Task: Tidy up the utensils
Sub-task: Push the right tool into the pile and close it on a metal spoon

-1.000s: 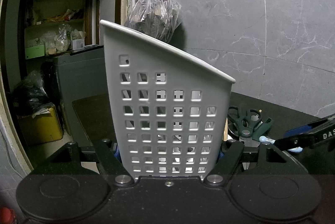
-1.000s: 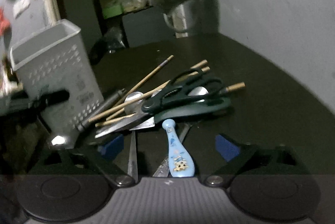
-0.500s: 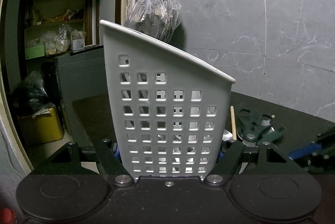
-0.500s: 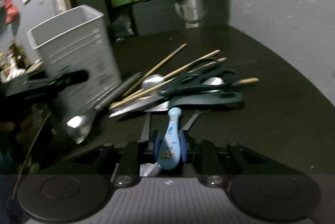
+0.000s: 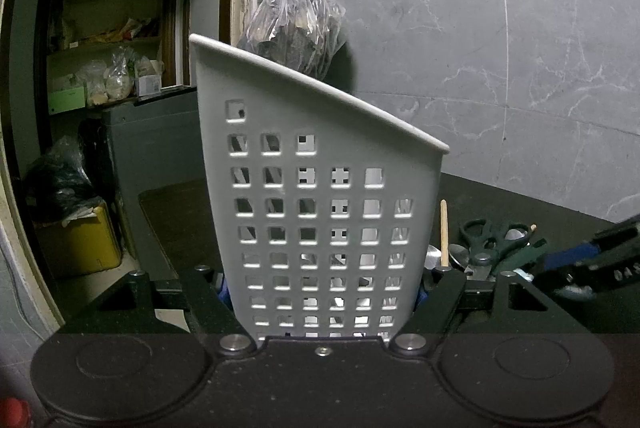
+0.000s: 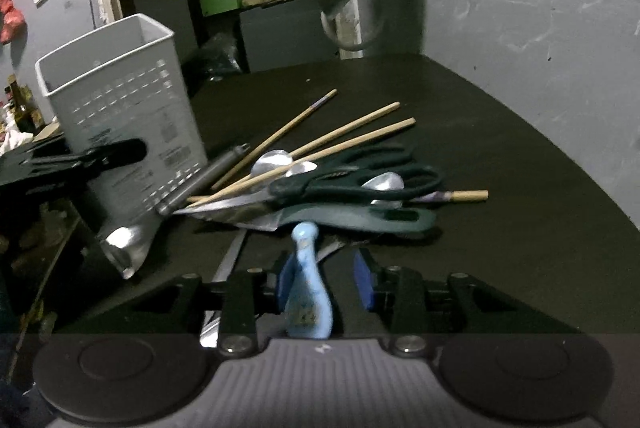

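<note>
My left gripper (image 5: 322, 292) is shut on the base of a white perforated utensil basket (image 5: 320, 196), which stands upright on the dark table; it also shows in the right wrist view (image 6: 120, 120). My right gripper (image 6: 326, 282) holds a light blue utensil handle (image 6: 308, 292), lifted and pointing away from me; the left pad touches it and the right pad stands a little off. Just beyond lies a pile of dark green scissors (image 6: 360, 184), wooden chopsticks (image 6: 340, 144), spoons (image 6: 272, 160) and a ladle (image 6: 128, 248).
A plastic bag (image 5: 296, 28) hangs on the grey marble wall behind the basket. The table edge drops off at the left toward a yellow box (image 5: 80, 240) and shelves. The right gripper shows at the right edge of the left wrist view (image 5: 592, 260).
The right gripper closed on the blue utensil handle and lifted it out of the pile, its jaws then easing slightly. The left gripper and basket stayed still.
</note>
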